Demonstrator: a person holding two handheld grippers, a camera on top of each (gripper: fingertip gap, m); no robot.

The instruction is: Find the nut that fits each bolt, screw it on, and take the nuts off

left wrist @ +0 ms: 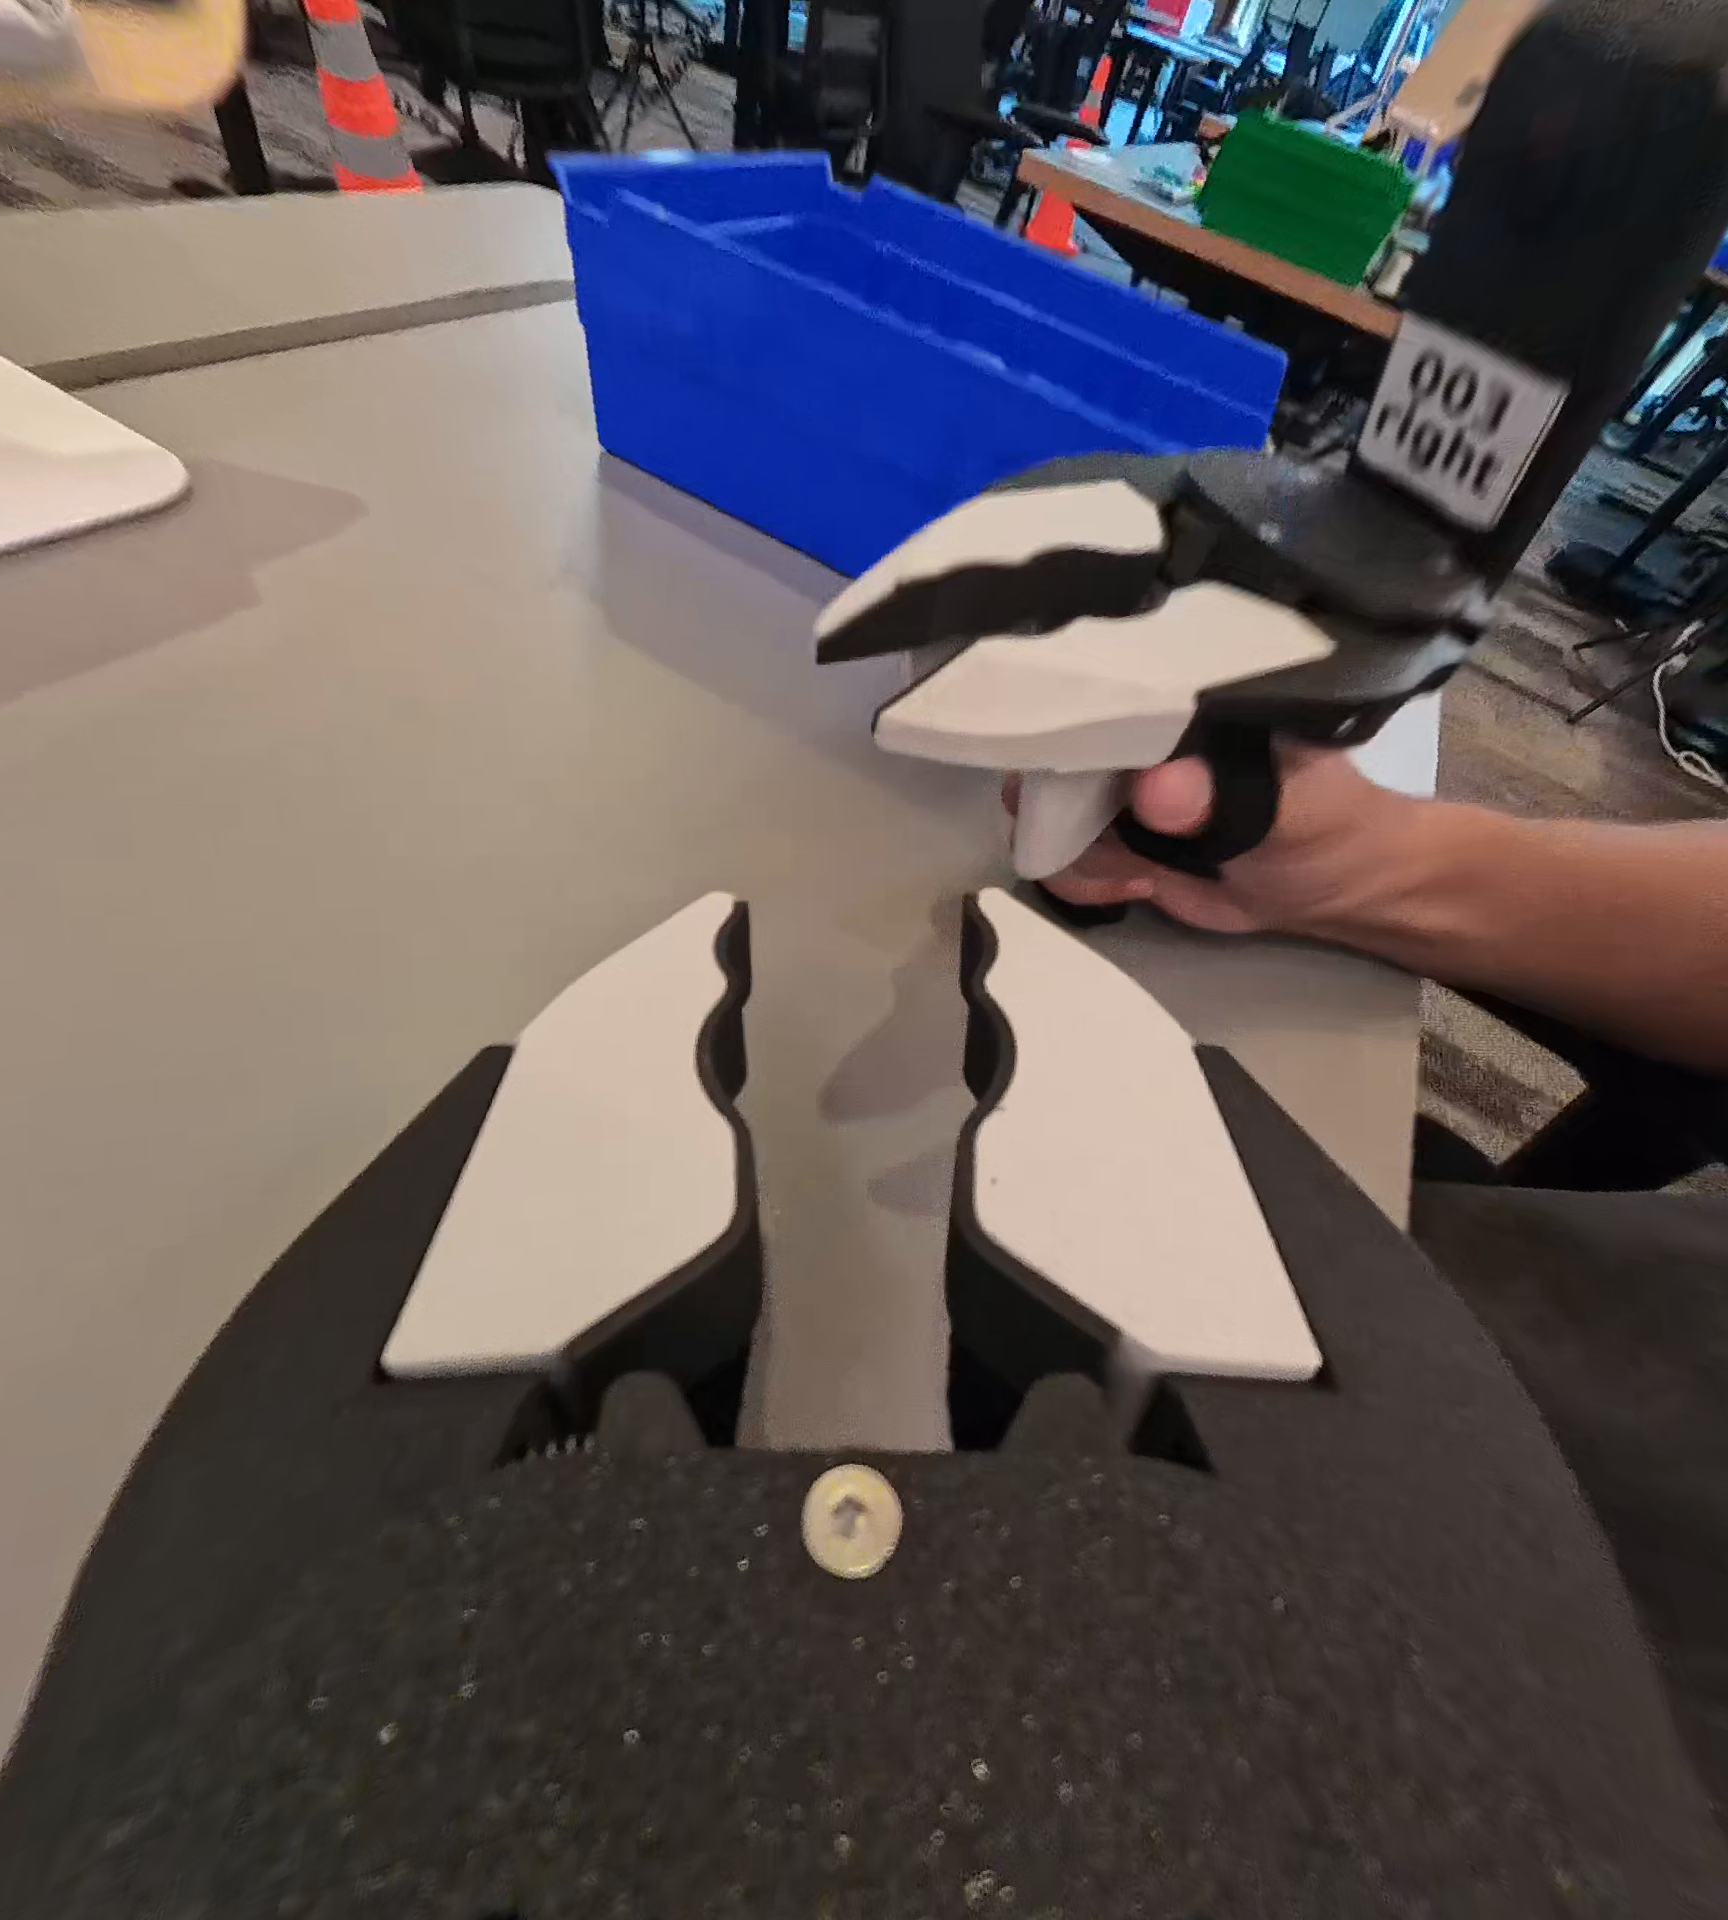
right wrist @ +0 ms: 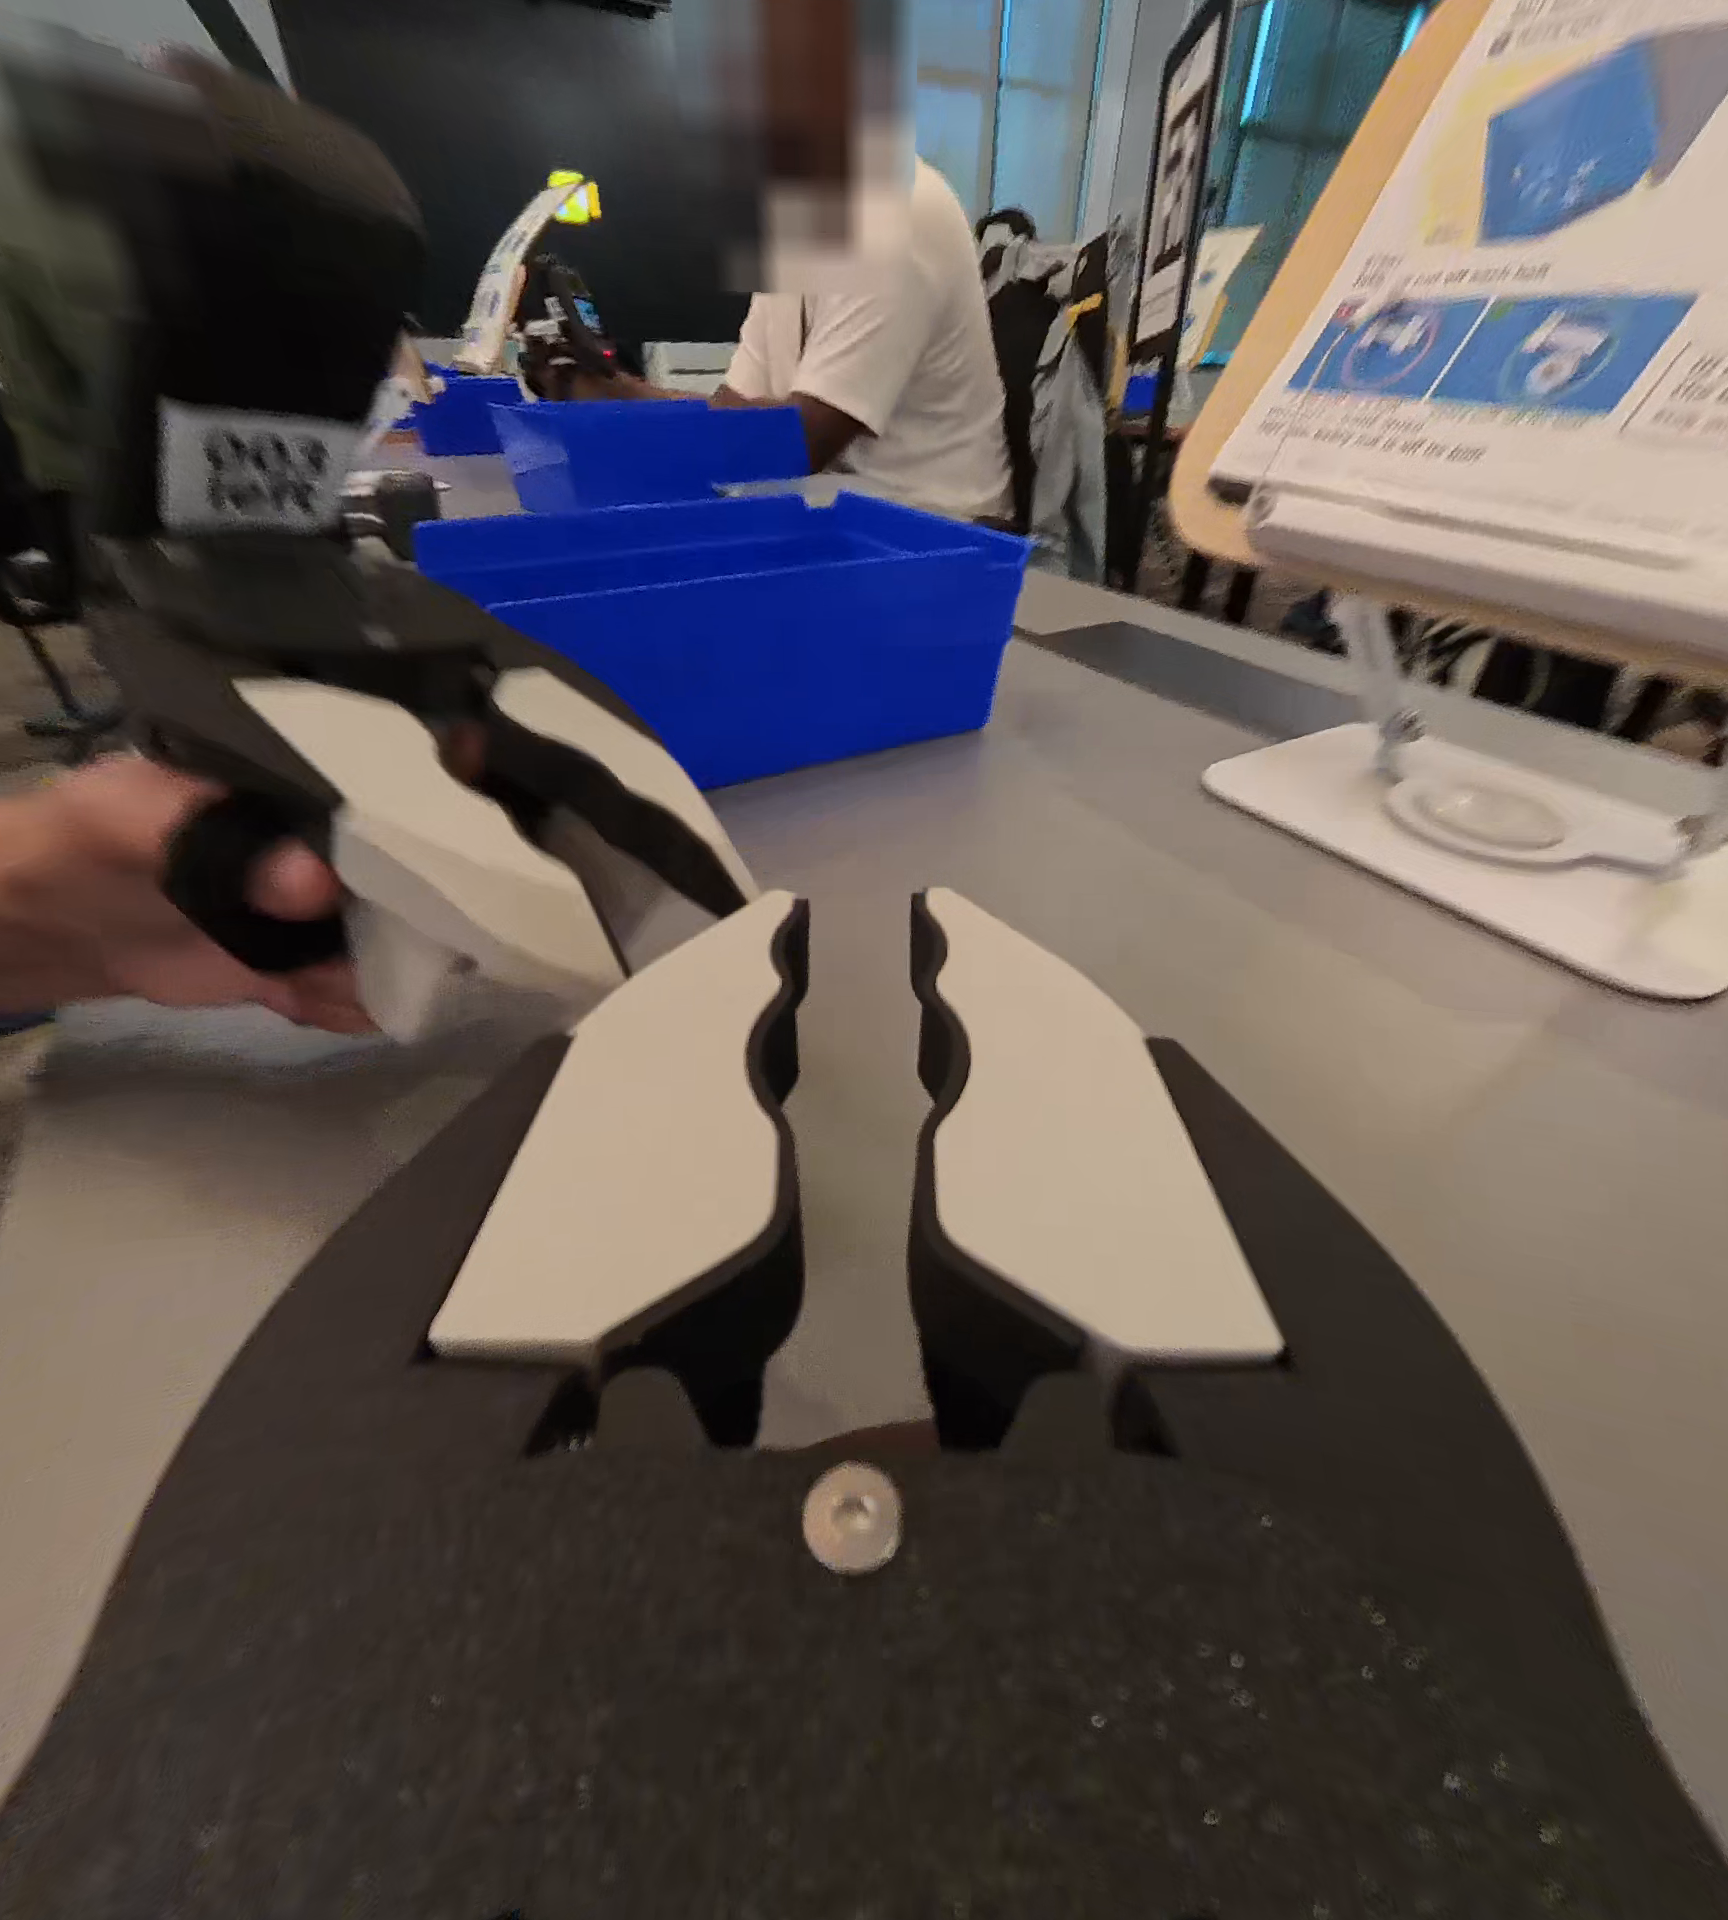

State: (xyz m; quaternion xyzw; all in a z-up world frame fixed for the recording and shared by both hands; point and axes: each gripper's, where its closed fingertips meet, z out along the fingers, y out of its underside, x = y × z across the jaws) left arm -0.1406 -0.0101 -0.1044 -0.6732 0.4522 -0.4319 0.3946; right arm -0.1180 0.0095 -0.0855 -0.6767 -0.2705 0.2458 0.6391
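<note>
No bolt or nut shows in either view. My left gripper (left wrist: 855, 914) is open and empty, low over the grey table (left wrist: 320, 727). My right gripper (right wrist: 858, 914) is open with a narrower gap and also empty. In the left wrist view the right gripper (left wrist: 855, 691) is ahead and to the right, held by a hand (left wrist: 1286, 862), pointing left. In the right wrist view the left gripper (right wrist: 678, 925) is close on the left, held by a hand (right wrist: 39, 894) and blurred. A blue bin (left wrist: 891, 364) stands beyond both grippers on the table; its inside is hidden. It also shows in the right wrist view (right wrist: 735, 644).
A white stand (right wrist: 1525, 873) holding an instruction sheet (right wrist: 1566, 312) stands on the table's right side; its base shows at the left of the left wrist view (left wrist: 8, 447). More blue bins (right wrist: 631, 447) and a seated person (right wrist: 891, 364) are at a table behind. The table edge (left wrist: 1411, 1039) runs on the right. My two grippers' fingertips are within a few centimetres of each other.
</note>
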